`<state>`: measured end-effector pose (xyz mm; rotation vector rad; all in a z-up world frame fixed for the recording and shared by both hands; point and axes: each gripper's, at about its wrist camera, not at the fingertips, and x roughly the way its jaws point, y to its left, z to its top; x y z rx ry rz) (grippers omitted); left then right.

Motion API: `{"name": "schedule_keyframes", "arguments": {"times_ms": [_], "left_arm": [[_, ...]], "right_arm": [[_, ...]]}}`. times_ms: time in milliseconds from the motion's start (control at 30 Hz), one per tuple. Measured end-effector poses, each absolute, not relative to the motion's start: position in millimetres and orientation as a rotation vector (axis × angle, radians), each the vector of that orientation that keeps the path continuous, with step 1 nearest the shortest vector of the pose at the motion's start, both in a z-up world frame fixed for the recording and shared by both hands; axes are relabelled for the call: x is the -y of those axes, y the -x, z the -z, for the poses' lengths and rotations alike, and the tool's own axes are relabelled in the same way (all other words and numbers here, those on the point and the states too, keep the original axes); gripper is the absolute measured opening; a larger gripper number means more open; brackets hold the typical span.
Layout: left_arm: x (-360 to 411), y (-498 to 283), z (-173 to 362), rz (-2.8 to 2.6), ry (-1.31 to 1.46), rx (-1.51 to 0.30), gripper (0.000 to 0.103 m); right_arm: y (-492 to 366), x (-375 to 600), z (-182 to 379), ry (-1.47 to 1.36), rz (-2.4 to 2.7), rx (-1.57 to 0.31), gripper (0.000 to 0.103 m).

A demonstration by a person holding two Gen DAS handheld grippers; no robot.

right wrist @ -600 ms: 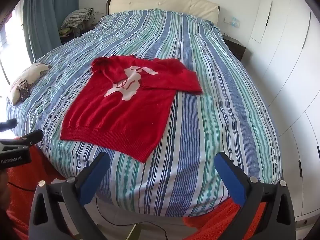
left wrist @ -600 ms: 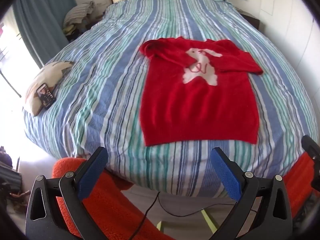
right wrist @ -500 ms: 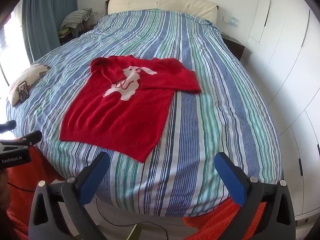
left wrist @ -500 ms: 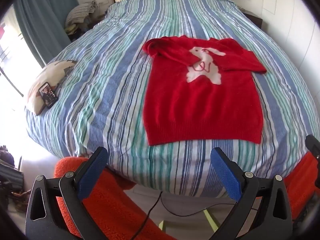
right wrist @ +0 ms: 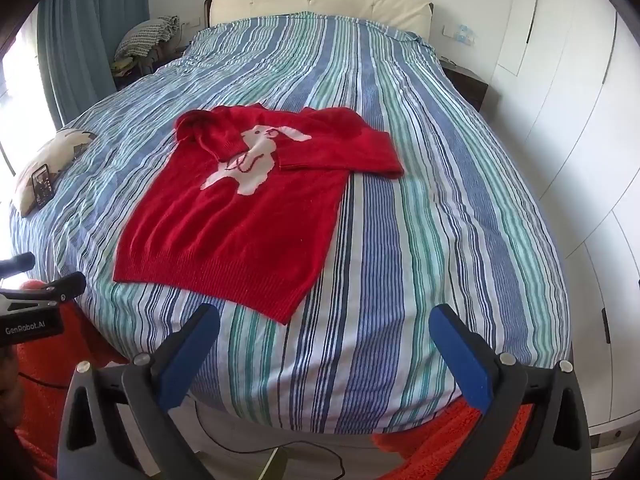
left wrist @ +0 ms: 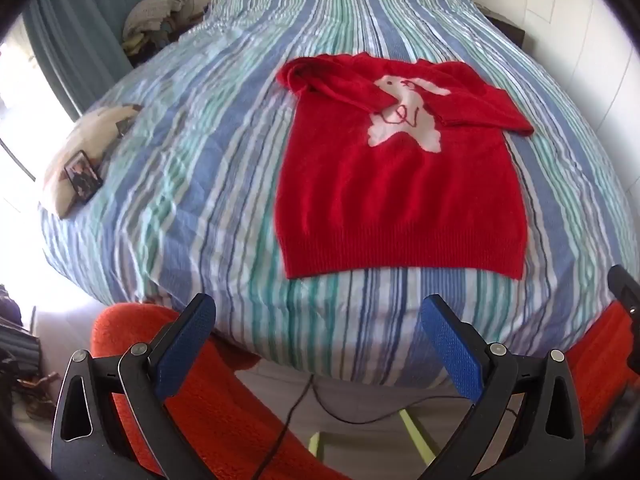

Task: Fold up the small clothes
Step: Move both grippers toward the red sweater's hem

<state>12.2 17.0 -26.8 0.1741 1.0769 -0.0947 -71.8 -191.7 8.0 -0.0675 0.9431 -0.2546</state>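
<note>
Here's the red sweater [left wrist: 400,184] lying flat on the striped bed [left wrist: 192,168], front up, white rabbit design [left wrist: 404,116] showing; both sleeves are folded in across the chest, the hem nearest the foot of the bed, the neck toward the cream headboard [right wrist: 320,2]. Left claw [left wrist: 318,320] hangs above the foot edge of the bed, jaws spread wide, nothing between the blue pads; it's clear of the sweater, the hem a little way up the bed from it. Right claw [right wrist: 324,332] likewise gapes wide and empty, off to the sweater's right, its near corner of hem just ahead of the left pad; no contact there either. Over on the bed's left edge, a pale cushion [left wrist: 80,152] with a phone [left wrist: 83,176] resting on it, well apart from the sweater; blue curtain [right wrist: 80,40] behind, white wardrobe doors [right wrist: 580,140] on the right; orange rug [left wrist: 208,400] on the floor below.
</note>
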Motion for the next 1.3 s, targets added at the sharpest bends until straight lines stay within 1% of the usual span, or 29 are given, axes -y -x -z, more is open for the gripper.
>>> {"name": "schedule_keyframes", "arguments": {"times_ms": [67, 433, 667, 1000, 1300], "left_arm": [[-19, -14, 30, 0.11, -0.139, -1.093, 0.103], [-21, -18, 40, 0.037, -0.202, -1.08, 0.102], [-21, -23, 47, 0.016, -0.205, -1.103, 0.102], [-22, -25, 51, -0.005, -0.218, -1.103, 0.102], [-30, -26, 53, 0.02, -0.156, -1.13, 0.103]], "right_arm": [[71, 192, -4, 0.063, 0.257, -0.948, 0.103], [66, 200, 8, 0.007, 0.272, -0.984, 0.103], [62, 204, 16, -0.016, 0.283, -1.017, 0.103], [58, 205, 16, -0.019, 0.288, -1.016, 0.103], [60, 208, 12, -0.048, 0.305, -1.021, 0.103]]}}
